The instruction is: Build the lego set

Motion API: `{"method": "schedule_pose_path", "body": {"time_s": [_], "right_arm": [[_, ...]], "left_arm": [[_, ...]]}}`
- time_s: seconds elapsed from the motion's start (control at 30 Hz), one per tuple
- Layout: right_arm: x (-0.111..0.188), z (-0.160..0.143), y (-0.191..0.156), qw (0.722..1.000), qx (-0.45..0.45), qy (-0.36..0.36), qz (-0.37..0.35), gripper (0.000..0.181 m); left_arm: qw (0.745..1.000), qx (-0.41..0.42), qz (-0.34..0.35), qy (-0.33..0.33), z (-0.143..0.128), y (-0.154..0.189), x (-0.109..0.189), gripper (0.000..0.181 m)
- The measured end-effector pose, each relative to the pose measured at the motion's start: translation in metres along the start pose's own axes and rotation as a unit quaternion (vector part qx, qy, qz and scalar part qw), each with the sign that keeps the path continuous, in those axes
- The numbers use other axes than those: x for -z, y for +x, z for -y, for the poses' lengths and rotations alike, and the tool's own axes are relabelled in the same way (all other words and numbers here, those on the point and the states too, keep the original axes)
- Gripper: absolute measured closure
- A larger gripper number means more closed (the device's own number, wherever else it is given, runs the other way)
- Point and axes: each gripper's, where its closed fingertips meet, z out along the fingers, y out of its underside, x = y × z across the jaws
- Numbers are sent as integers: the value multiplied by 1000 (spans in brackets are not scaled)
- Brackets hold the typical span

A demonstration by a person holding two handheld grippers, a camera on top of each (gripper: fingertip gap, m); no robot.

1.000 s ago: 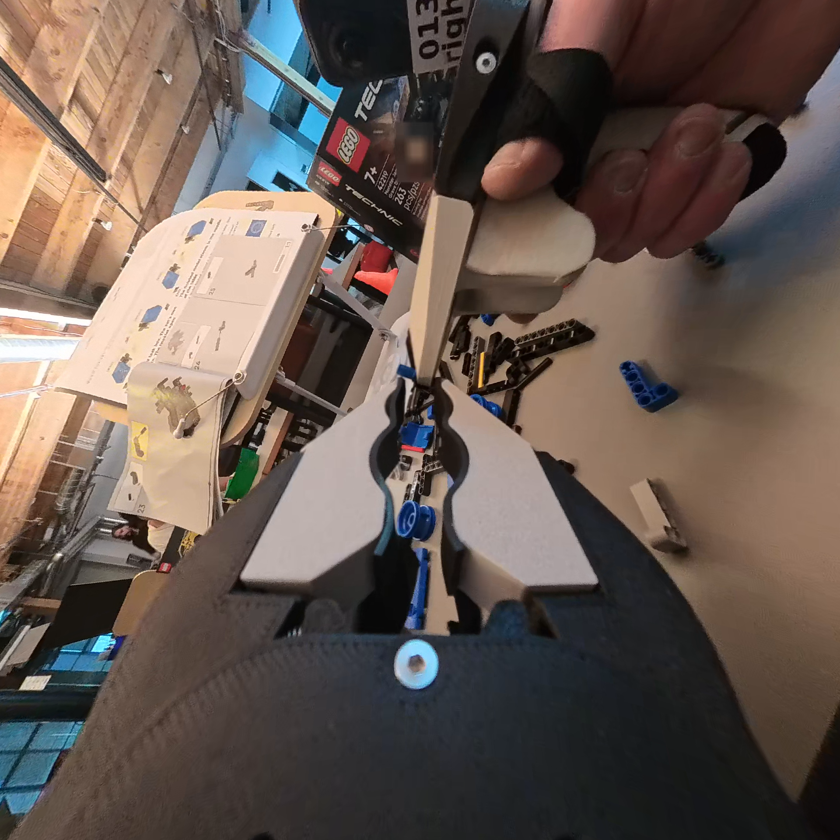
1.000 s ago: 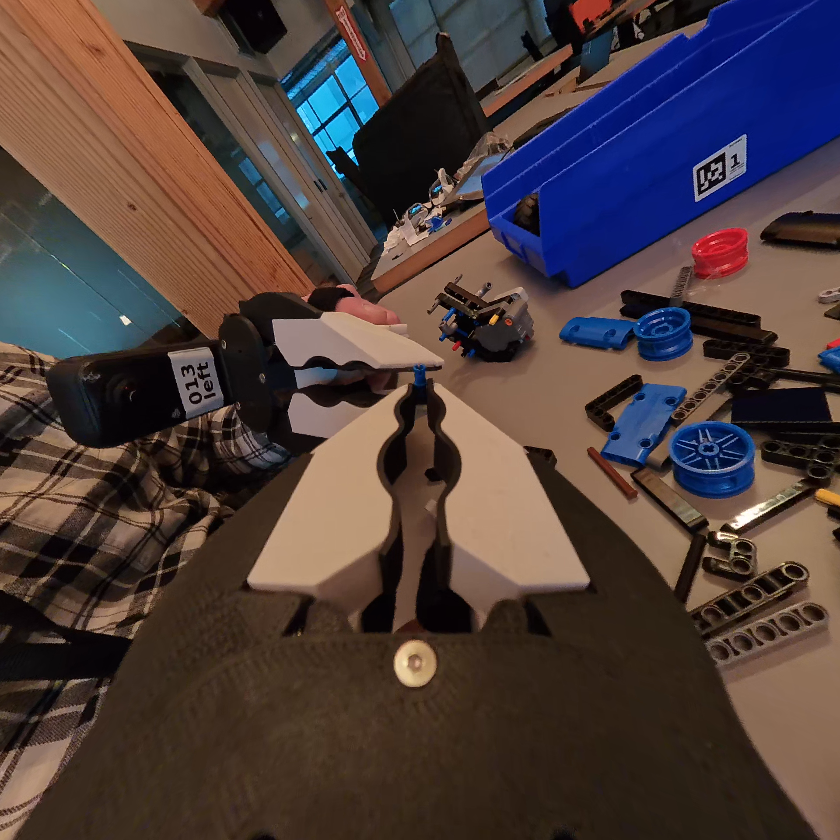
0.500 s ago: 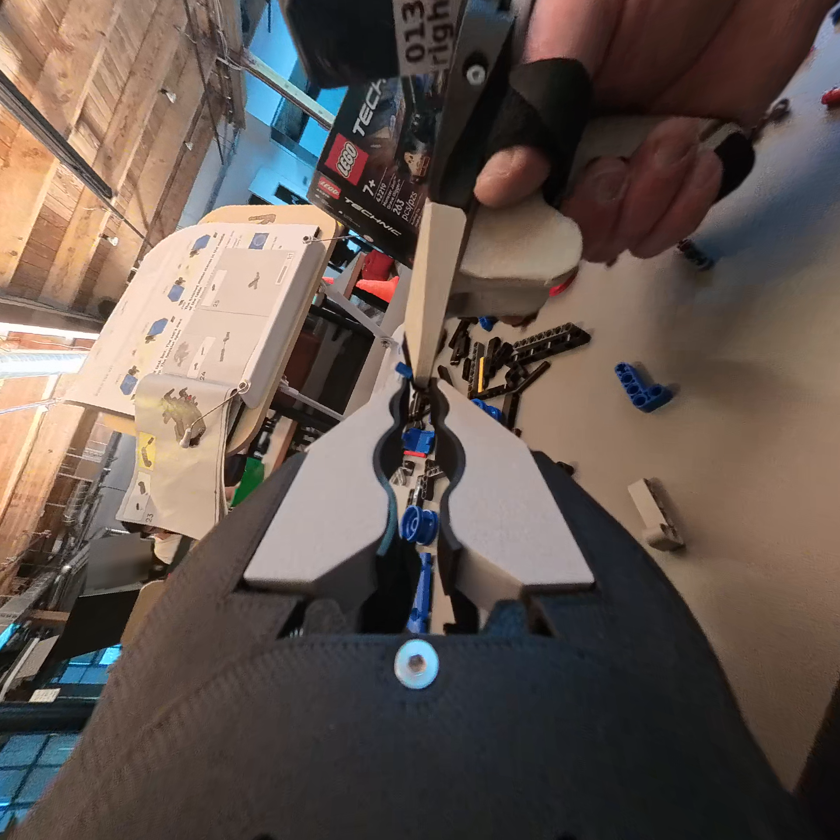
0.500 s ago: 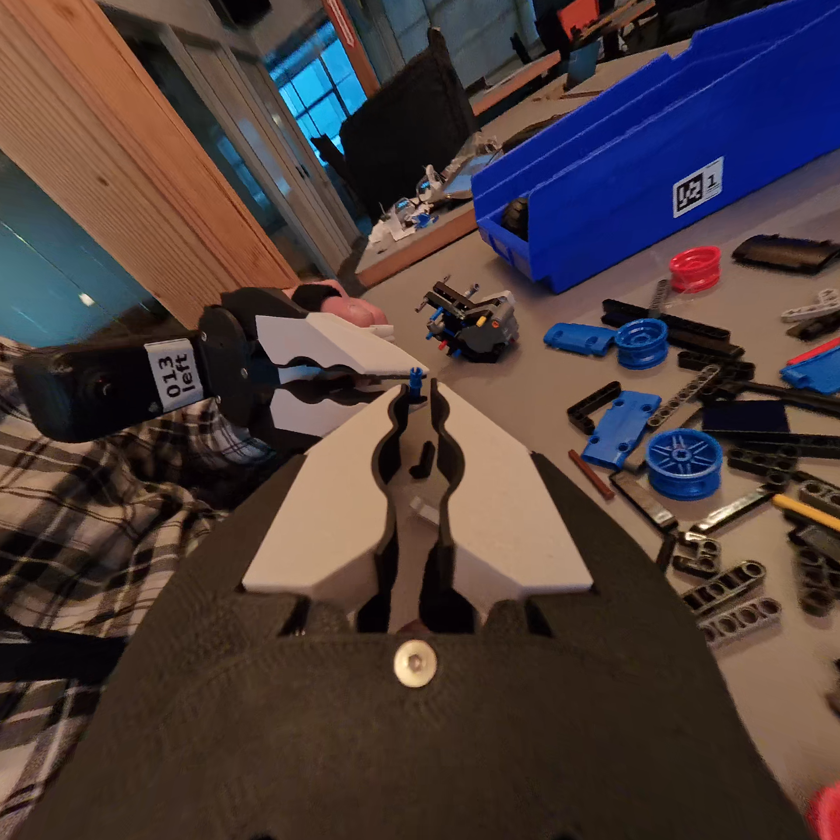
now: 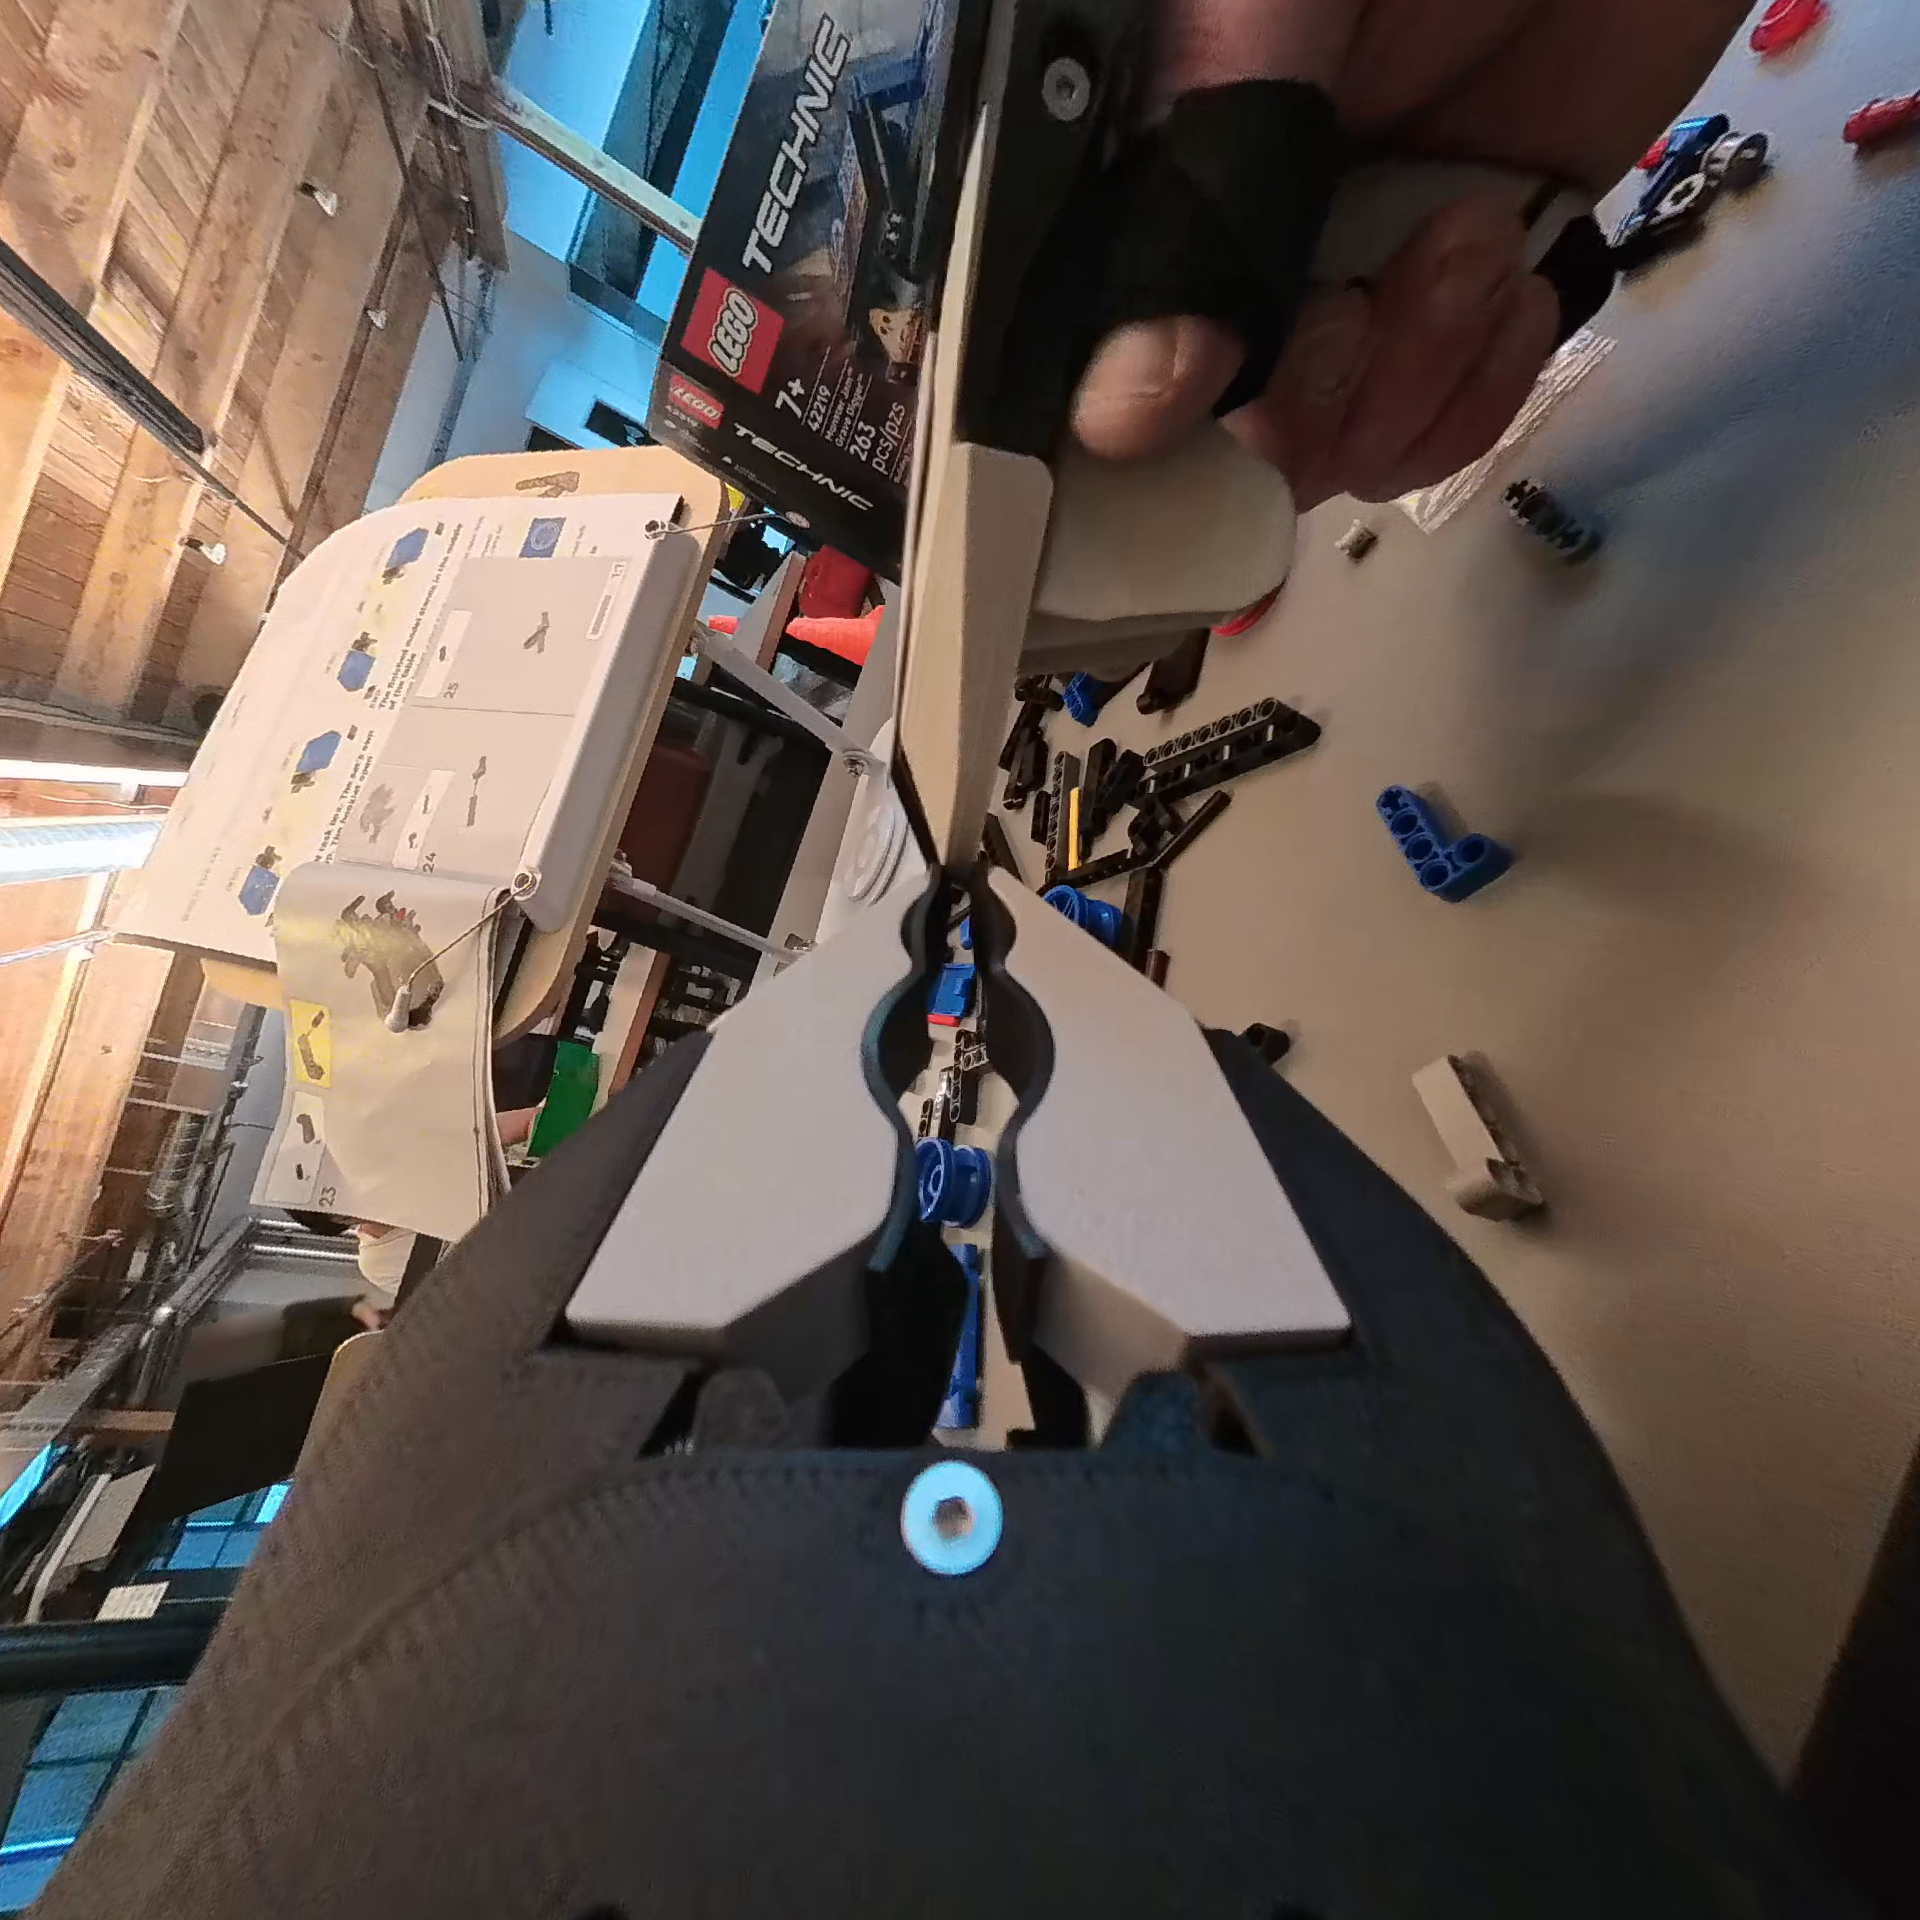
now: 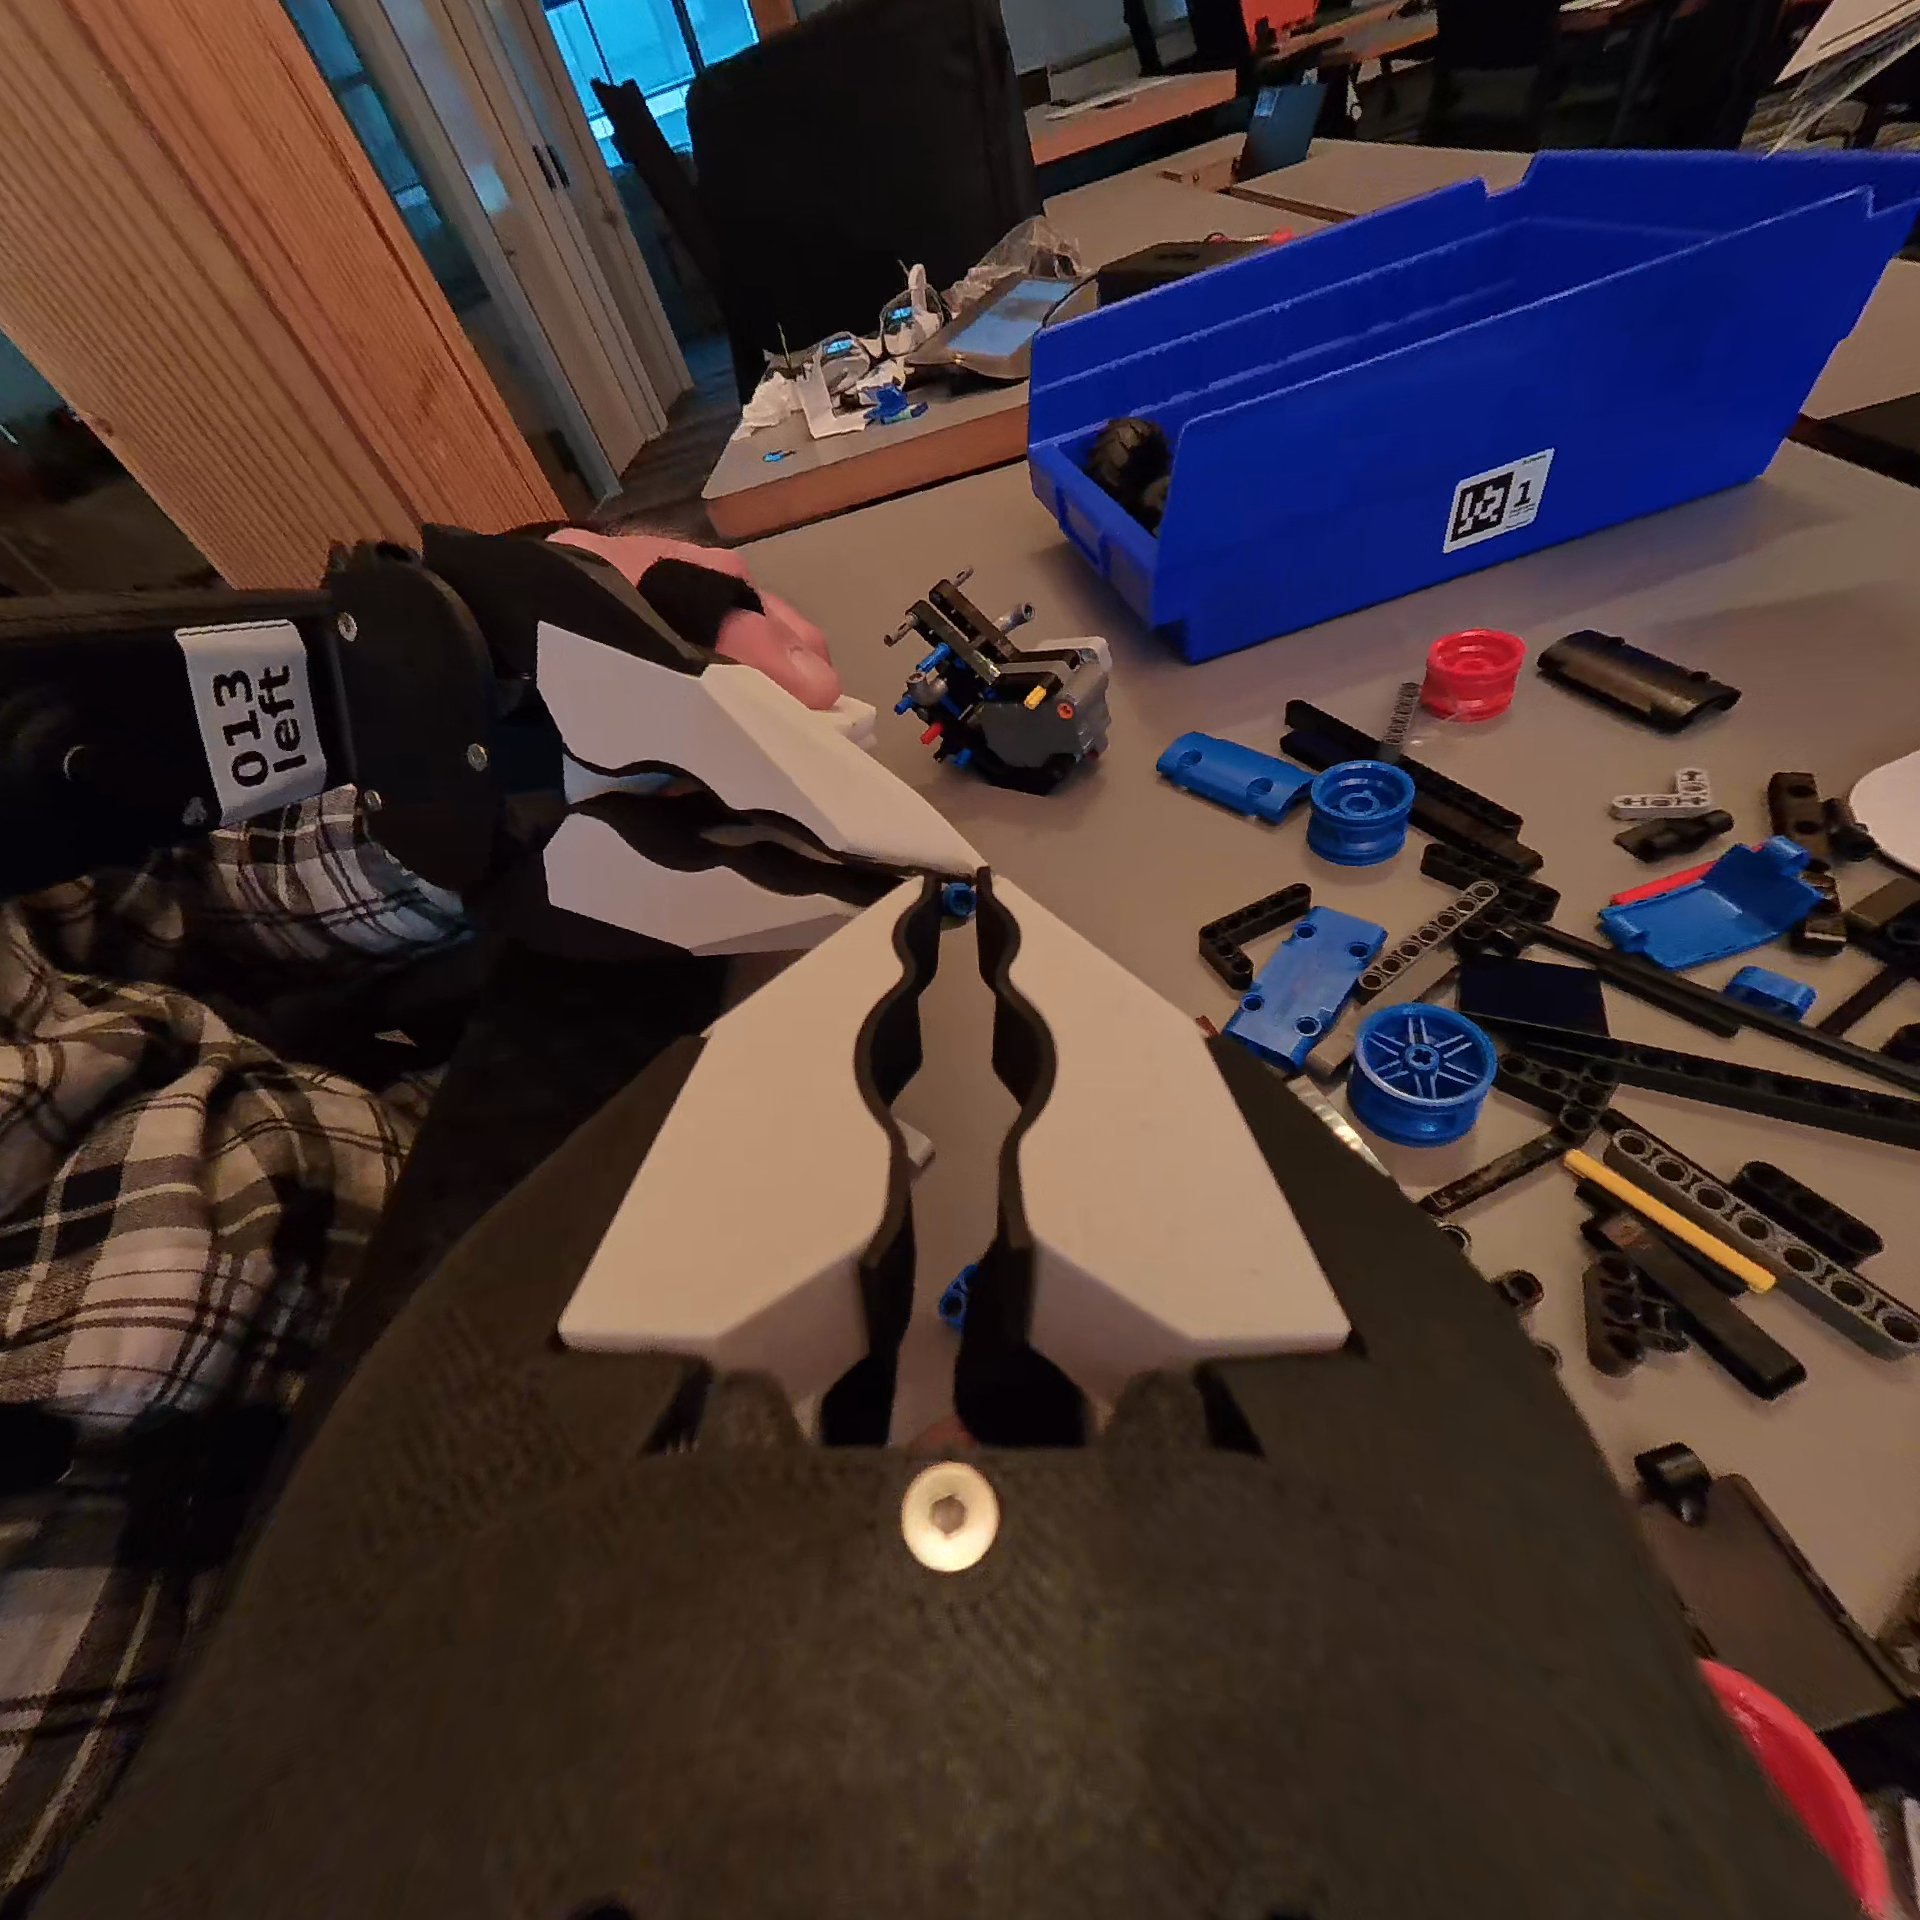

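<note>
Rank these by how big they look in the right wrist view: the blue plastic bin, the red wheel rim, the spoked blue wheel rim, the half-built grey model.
1. Blue plastic bin, by far.
2. Half-built grey and black model.
3. Spoked blue wheel rim.
4. Red wheel rim, though it lies farther away, so the two rims may really match.

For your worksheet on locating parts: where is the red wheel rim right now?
In the right wrist view, the red wheel rim lies on the grey table, upper right, just in front of the blue storage bin and left of a black curved panel.
</note>
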Motion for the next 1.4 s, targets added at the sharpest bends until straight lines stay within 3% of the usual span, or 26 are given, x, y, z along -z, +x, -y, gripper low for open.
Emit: {"method": "schedule_pose_path", "body": {"time_s": [0.33,0.6,0.93,1.0,1.1,1.4], "right_arm": [[5,5,-2,993,-93,34,67,175],[9,7,-3,990,-105,44,83,176],[12,-1,2,996,-72,5,61,181],[15,-7,4,996,-63,-27,52,172],[22,-19,23,998,-23,-63,-4,173],[19,-41,47,987,33,-142,-74,164]], "left_arm": [[1000,14,-2,8,2,-3,1,181],[1000,25,-2,17,5,-3,3,181],[999,35,-24,15,2,3,4,181],[997,55,-44,9,-2,6,4,181],[995,67,-69,-24,-18,8,3,179],[975,93,-152,-133,-61,30,-5,173]]}}
